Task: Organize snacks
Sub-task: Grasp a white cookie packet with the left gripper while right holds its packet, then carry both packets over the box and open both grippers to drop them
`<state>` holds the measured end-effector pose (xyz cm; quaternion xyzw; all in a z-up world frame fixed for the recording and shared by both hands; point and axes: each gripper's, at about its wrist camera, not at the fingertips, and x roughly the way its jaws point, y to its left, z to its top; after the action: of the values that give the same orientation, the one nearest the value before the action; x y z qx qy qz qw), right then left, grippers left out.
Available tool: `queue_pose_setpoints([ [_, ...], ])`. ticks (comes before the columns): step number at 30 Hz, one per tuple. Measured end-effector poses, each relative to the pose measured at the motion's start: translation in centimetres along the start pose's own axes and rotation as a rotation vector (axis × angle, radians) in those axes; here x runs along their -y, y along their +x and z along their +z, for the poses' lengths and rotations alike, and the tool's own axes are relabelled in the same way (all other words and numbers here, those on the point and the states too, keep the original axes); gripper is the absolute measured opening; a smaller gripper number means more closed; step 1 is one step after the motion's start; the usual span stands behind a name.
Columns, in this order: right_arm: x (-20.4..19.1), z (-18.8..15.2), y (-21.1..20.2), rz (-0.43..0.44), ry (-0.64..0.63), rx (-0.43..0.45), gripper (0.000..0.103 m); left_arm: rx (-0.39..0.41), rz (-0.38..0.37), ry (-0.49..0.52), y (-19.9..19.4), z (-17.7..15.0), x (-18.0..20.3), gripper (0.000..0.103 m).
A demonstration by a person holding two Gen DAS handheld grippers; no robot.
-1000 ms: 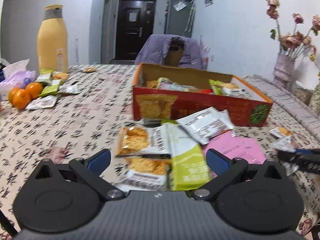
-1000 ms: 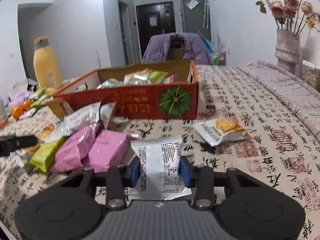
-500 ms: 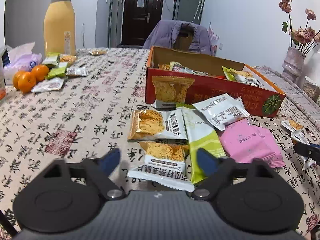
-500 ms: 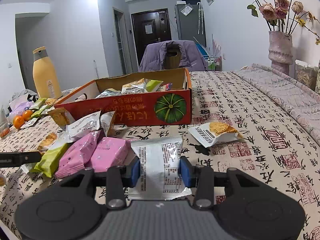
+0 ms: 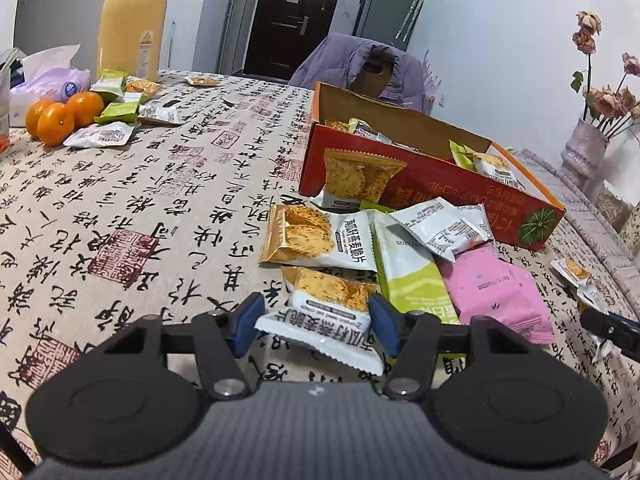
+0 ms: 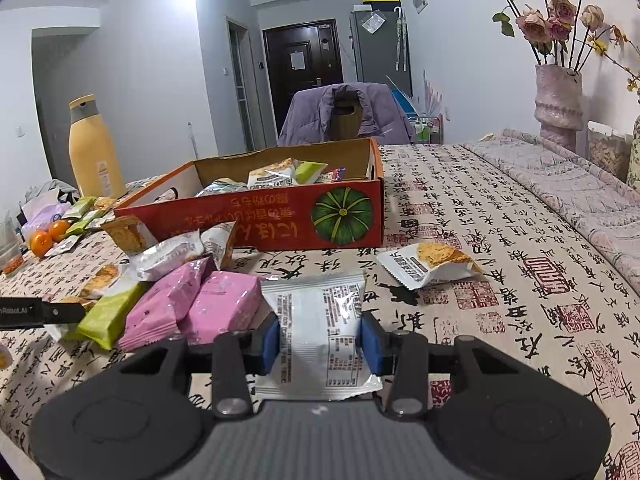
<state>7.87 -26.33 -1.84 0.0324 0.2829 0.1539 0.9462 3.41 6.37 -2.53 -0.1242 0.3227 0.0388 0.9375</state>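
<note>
A red cardboard box (image 5: 448,192) (image 6: 280,216) holds several snack packets. Loose packets lie in front of it: orange-and-white cracker packs, a green bar (image 5: 412,276), silver packs and pink packs (image 5: 492,284) (image 6: 200,304). My left gripper (image 5: 316,322) has closed around an orange-and-white cracker packet (image 5: 328,312), lifted slightly off the cloth. My right gripper (image 6: 320,336) is shut on a silver packet (image 6: 320,328) held above the table. Another cracker packet (image 6: 432,264) lies to the right of the box.
A tall yellow bottle (image 5: 132,20), oranges (image 5: 60,116), a tissue pack and more packets (image 5: 120,112) sit at the far left. A vase of dried flowers (image 6: 558,92) stands at the far right. A chair with a purple jacket (image 6: 344,116) is behind the table.
My left gripper dropped over the pile and its fingers closed from wide open onto the cracker packet. My right gripper rose a little with the silver packet still in it.
</note>
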Motion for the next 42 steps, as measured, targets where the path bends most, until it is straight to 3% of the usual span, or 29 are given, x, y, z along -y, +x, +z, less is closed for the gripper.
queue_pose_setpoints([
  [10,-0.4,-0.3,-1.3,-0.005,-0.007,0.016,0.042,0.035,0.018,0.074,-0.1,-0.2,0.6,0.051],
  [23,-1.6,0.3,-2.0,0.018,-0.034,0.046,0.042,0.186,0.021,0.129,-4.0,0.9,2.4,0.051],
  [42,-2.6,6.0,1.2,0.051,-0.083,0.133,0.042,0.308,-0.051,0.186,-2.9,6.4,7.0,0.051],
])
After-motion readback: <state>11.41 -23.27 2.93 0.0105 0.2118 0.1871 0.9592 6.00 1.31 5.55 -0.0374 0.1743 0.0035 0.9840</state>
